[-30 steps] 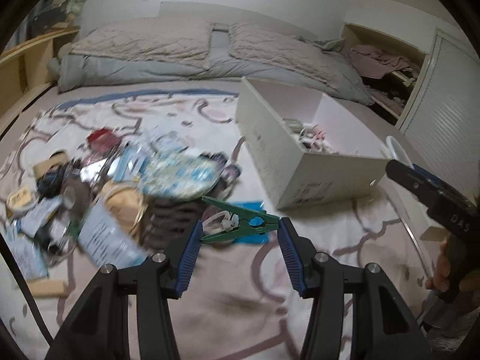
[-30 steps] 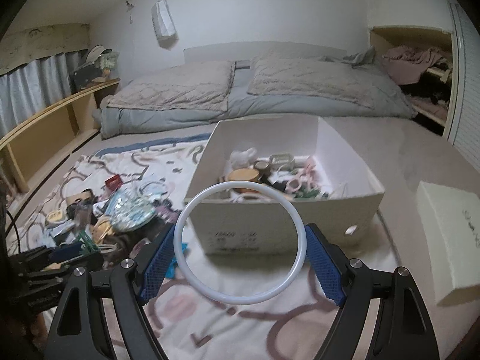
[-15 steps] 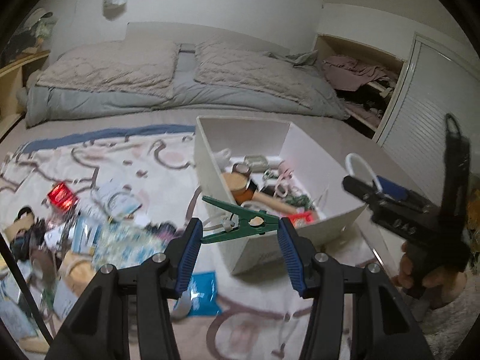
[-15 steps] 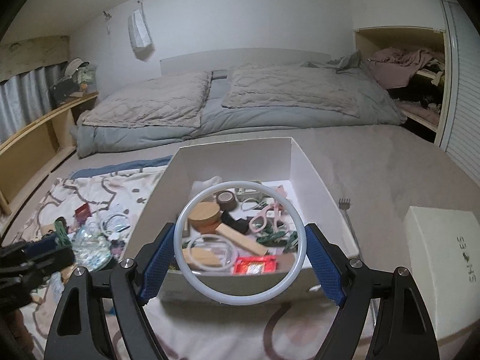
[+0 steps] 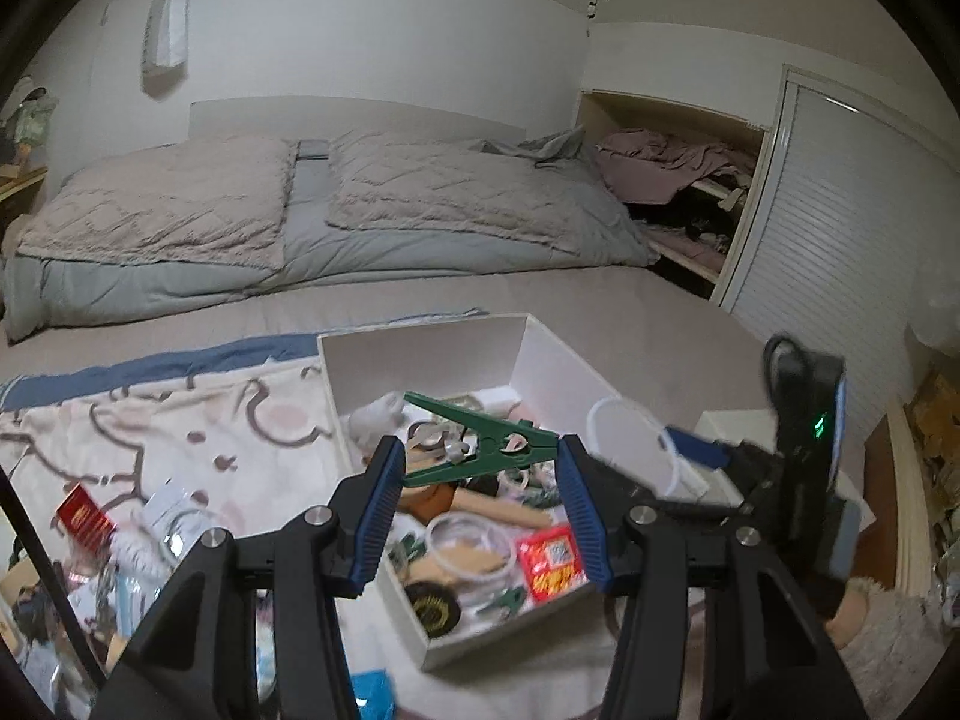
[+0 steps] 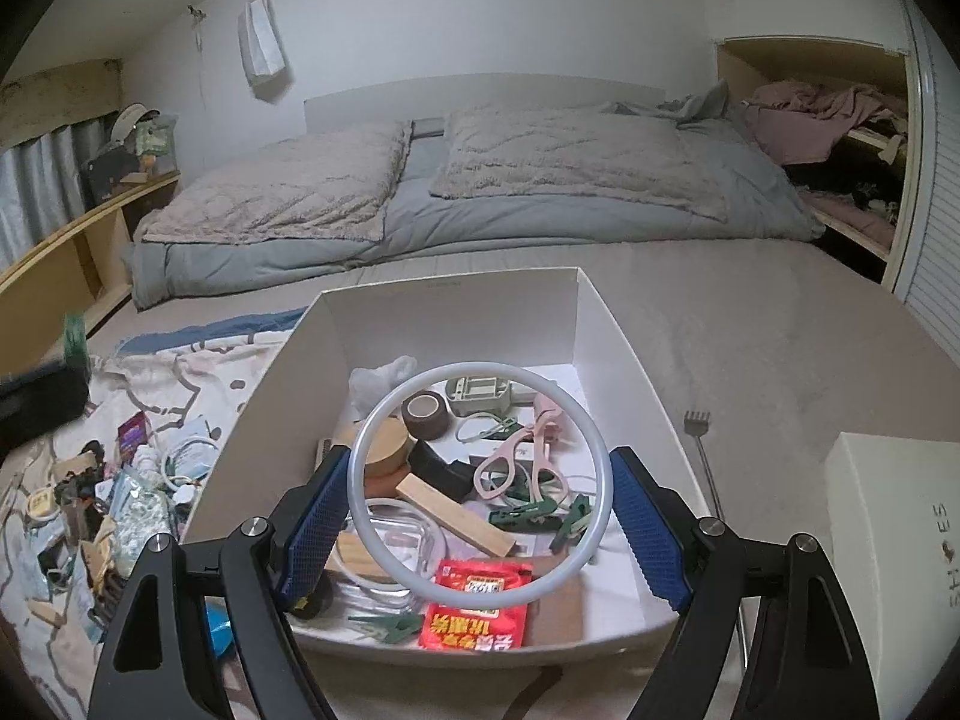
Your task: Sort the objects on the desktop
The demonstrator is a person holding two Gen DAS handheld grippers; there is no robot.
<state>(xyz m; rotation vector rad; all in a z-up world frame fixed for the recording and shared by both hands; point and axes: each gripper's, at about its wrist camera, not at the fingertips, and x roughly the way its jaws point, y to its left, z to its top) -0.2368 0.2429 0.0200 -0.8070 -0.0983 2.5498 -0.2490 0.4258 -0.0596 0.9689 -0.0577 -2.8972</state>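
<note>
Over the open white box (image 6: pixel 444 300), a white ring (image 6: pixel 480 489) stands upright, clamped edge to edge between the blue pads of the right tool (image 6: pixel 480 516), its hoop facing the camera and the box's jumble showing through it. Straight beneath lie a red packet (image 6: pixel 477 603), pink scissors (image 6: pixel 519 462), a wooden block (image 6: pixel 456 513) and a roll of brown tape (image 6: pixel 426 414), so the ring has only to drop. The left tool (image 5: pixel 477 507) is clamped on a green clip (image 5: pixel 480 444), long axis crosswise from pad to pad, above the same box's near-left part. Both loads hang over the box; by my judgement the right tool sits more squarely over its middle. Left of the box, on the patterned blanket (image 6: pixel 180 372) over the bed, the unsorted heap (image 6: pixel 108 492) waits
</note>
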